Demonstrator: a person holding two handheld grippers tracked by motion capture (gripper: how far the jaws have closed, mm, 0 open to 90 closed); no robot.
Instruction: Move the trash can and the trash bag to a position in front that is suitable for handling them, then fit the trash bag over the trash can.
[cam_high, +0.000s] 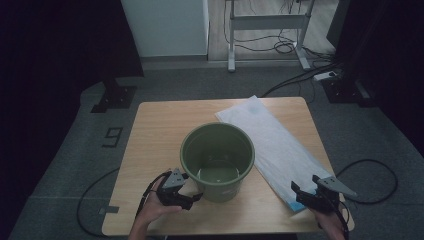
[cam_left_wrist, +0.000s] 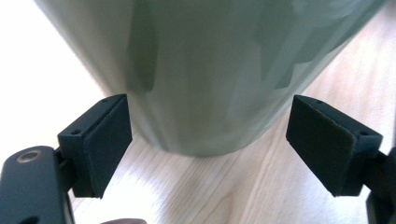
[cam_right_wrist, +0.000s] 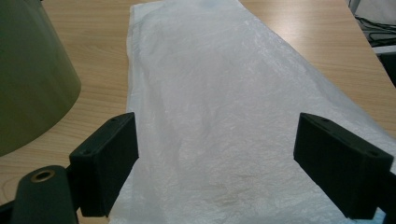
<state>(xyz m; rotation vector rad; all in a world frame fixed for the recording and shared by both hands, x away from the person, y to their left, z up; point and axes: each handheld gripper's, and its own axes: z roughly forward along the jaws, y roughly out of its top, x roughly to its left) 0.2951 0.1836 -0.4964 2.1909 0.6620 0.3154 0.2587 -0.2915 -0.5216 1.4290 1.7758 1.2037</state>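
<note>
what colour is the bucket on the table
Olive green bucket, inside and out; clearest in the high view.

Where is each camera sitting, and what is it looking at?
High view: above the table, looking forward and down; both forearms, left gripper, right gripper.
Left gripper view: on the left gripper, facing the green bucket close up.
Right gripper view: on the right gripper, facing the white plastic bag.
All three share the bucket.
</note>
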